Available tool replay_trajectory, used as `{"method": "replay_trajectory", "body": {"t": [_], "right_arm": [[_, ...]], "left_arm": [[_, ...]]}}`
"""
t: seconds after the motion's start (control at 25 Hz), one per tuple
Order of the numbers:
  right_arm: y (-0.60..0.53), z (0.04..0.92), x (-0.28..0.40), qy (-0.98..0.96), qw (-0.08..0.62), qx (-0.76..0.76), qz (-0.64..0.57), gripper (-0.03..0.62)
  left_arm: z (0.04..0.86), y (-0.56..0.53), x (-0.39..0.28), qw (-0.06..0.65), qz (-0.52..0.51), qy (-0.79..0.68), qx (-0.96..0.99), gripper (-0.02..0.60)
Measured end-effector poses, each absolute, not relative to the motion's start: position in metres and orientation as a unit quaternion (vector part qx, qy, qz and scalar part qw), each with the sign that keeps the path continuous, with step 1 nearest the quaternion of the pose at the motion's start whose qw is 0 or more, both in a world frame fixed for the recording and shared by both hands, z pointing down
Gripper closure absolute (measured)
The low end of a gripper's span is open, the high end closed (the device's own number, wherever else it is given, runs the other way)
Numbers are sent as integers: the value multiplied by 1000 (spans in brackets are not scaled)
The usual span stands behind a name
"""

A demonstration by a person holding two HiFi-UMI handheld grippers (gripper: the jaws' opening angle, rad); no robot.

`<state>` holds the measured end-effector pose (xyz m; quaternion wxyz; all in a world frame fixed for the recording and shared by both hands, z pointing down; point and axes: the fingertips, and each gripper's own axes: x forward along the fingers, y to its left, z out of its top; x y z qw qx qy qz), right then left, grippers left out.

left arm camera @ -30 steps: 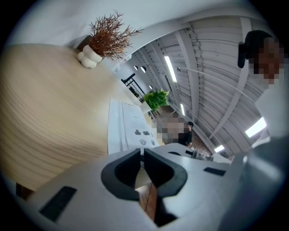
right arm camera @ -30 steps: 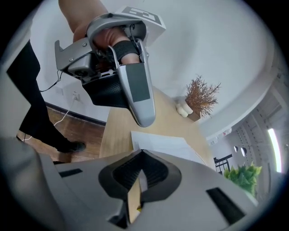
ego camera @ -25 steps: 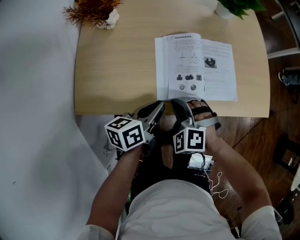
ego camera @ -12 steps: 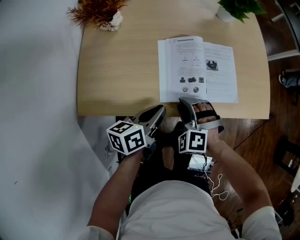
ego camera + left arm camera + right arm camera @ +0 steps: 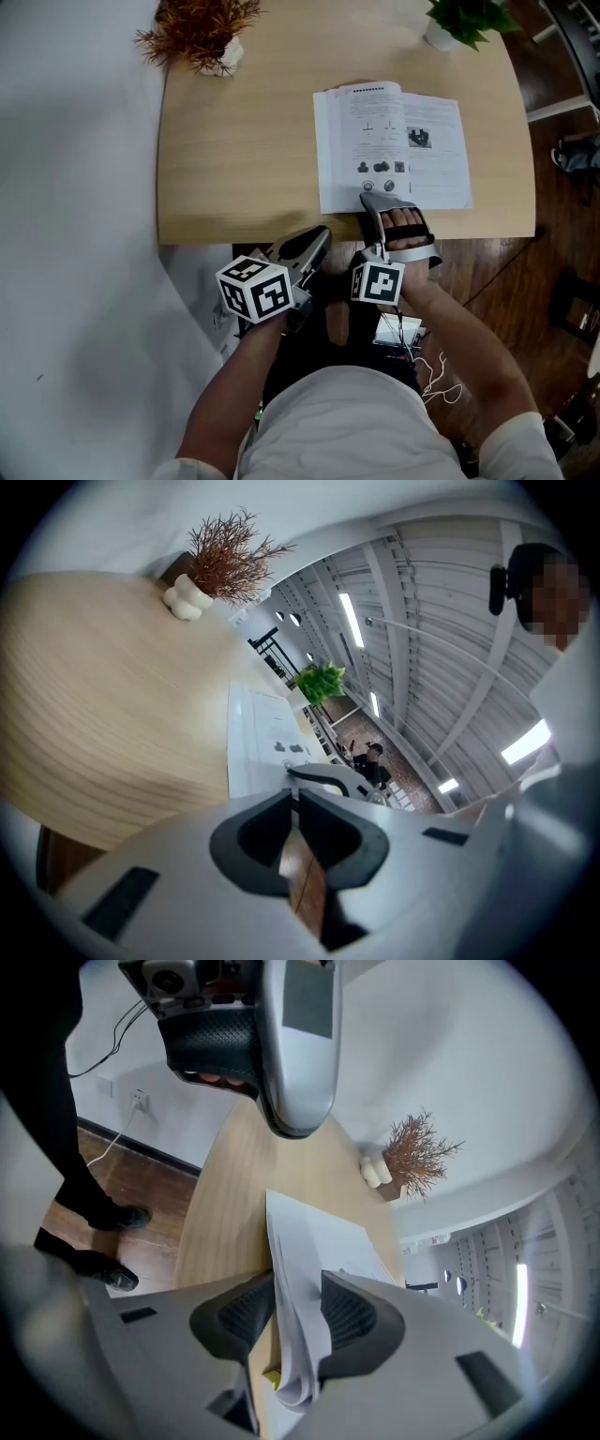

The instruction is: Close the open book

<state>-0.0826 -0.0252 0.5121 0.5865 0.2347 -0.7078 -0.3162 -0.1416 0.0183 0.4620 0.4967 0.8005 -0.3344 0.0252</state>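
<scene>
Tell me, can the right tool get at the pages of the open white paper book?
Probably yes. The right tool sits at the near edge of the open white paper book, its jaws opening with a bunch of pages between them; nothing blocks it.

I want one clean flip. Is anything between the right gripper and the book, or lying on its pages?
Nothing visible. The book lies bare; the right gripper is at its near edge, jaws opening with pages between them.

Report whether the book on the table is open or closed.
Open. The book lies spread on the table, two printed pages facing up; its near page edges sit between the opening fingers of the right gripper.
</scene>
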Motion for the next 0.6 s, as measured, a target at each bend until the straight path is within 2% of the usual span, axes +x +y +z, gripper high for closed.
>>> {"method": "replay_trajectory", "body": {"t": [0.48,0.6], "right_arm": [[-29,509,-83,-696,588,283,-301,463],[-28,505,-82,-701,583,291,-288,488]], "left_arm": [[456,26,-143,492,37,-309,813,581],[455,27,-144,491,38,-305,815,581]]}}
